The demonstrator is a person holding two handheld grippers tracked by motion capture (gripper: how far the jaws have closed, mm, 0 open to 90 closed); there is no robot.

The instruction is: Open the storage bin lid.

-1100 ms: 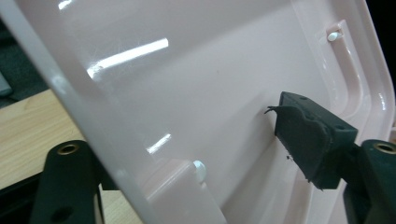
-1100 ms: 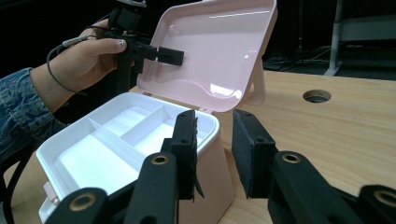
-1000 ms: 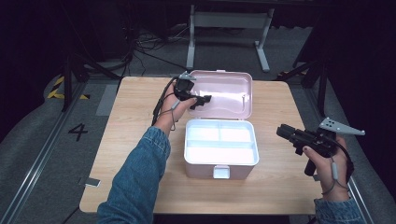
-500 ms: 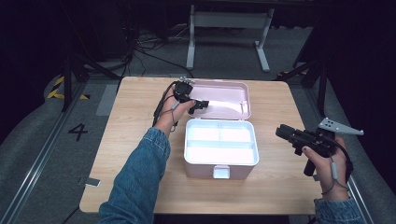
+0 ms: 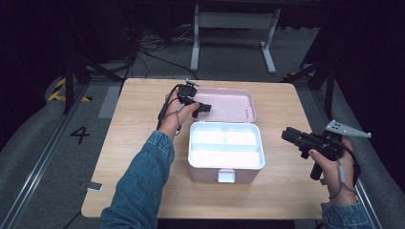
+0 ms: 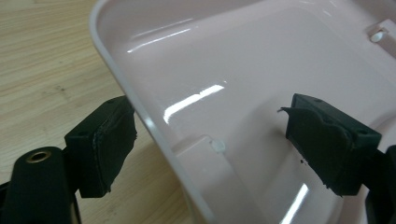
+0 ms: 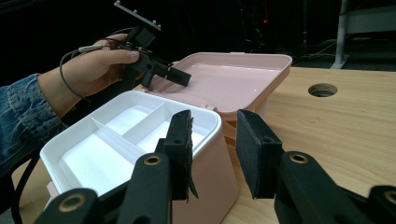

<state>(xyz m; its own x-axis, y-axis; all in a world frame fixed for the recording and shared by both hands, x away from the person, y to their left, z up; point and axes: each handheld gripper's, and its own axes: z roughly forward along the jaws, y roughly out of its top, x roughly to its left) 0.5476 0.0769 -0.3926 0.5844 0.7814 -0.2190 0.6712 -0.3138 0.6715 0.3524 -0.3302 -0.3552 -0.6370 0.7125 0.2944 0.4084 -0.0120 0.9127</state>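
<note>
At the left of centre in the high view, a denim-sleeved forearm reaches up the light wooden bench point(image 5: 138, 124) and holds the left gripper point(image 5: 203, 106) at the near-left corner of the flat, glossy pale pink plastic lid point(image 5: 229, 102), which lies open behind the box. In the left gripper view its jaws stand wide apart, one outside the lid's raised rim over the wood, the other inside over the lid's inner face — the rim runs between them, and neither pad presses it.

In the middle of the frame sits the pink rectangular plastic box point(image 5: 225, 168), its white divided inner tray point(image 5: 224, 145) open to the camera, with a small white latch tab at the middle of its front wall.

At the right of the frame the right gripper point(image 5: 286, 134) is held off the box's right side — well apart from it, jaws parted and holding nothing in the right gripper view, pointing toward the box
</note>
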